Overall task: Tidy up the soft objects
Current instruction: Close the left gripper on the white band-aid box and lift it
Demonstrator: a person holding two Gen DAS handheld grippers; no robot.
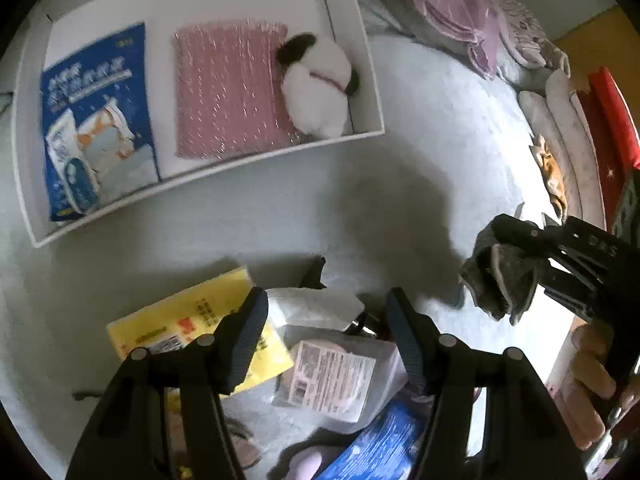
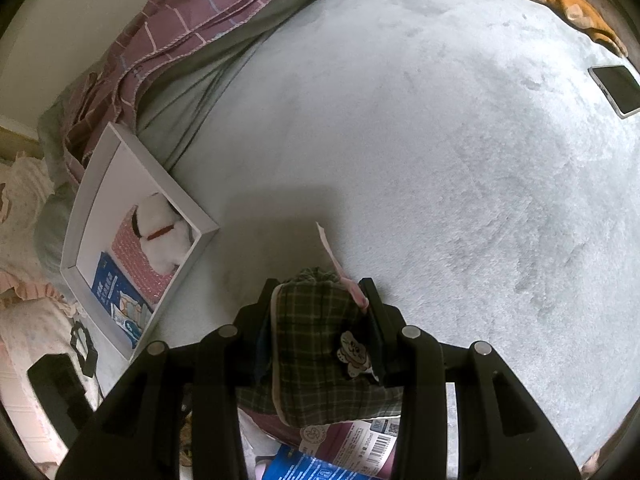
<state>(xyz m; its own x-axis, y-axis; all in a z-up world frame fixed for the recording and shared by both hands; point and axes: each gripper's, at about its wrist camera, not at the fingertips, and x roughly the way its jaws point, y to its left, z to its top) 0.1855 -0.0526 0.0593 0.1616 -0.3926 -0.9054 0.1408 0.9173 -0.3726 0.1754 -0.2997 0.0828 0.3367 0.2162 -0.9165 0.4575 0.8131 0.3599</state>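
Observation:
A white box (image 1: 240, 164) lies on the pale grey bedcover and holds a blue packet (image 1: 96, 120), a pink bubble pad (image 1: 228, 92) and a white plush dog (image 1: 316, 92). My left gripper (image 1: 326, 300) is open above a pile: a clear bag with a labelled pack (image 1: 332, 376) lies under the gap, a yellow packet (image 1: 184, 320) to its left, another blue packet (image 1: 380, 448) below. My right gripper (image 2: 320, 286) is shut on a green plaid fabric item (image 2: 316, 344) with a cartoon patch. The left wrist view shows that item (image 1: 500, 280) at the right.
A purple checked blanket (image 2: 192, 20) is bunched behind the box (image 2: 90, 184). A phone (image 2: 616, 88) and an orange cloth (image 2: 568, 4) lie at the far right of the bedcover. Pale pillows (image 1: 560, 120) line the bed's edge. A black object (image 2: 56, 384) sits at the lower left.

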